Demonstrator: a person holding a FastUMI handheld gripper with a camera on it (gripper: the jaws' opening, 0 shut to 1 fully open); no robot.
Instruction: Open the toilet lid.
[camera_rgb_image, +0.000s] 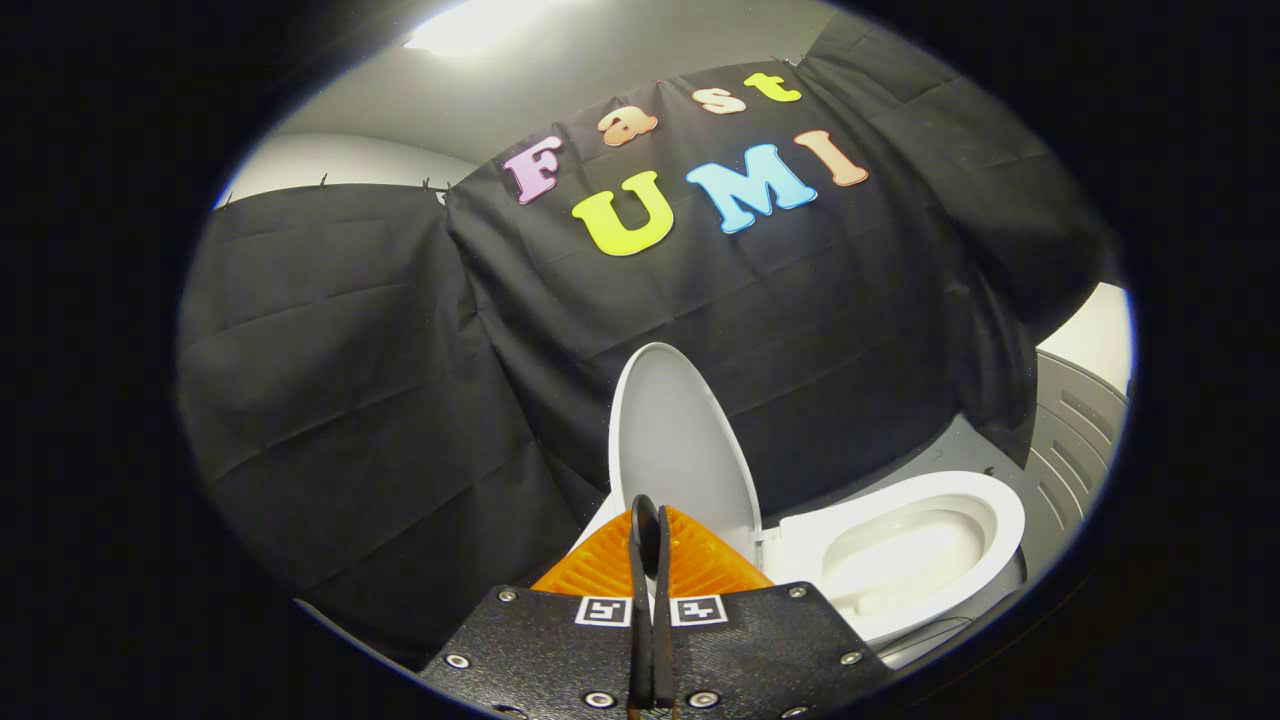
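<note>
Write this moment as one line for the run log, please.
white plastic toilet lid: raised upright | white toilet bowl: uncovered | tool: fingers closed together, holding nothing, just before the lid

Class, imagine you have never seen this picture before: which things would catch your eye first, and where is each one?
First the white toilet lid, standing raised just beyond the fingertips, against the black cloth wall. Beside it lies the open toilet bowl, with the seat around it uncovered. Nearest the camera, the gripper holds its two orange fingers pressed together, with nothing between them.
</note>
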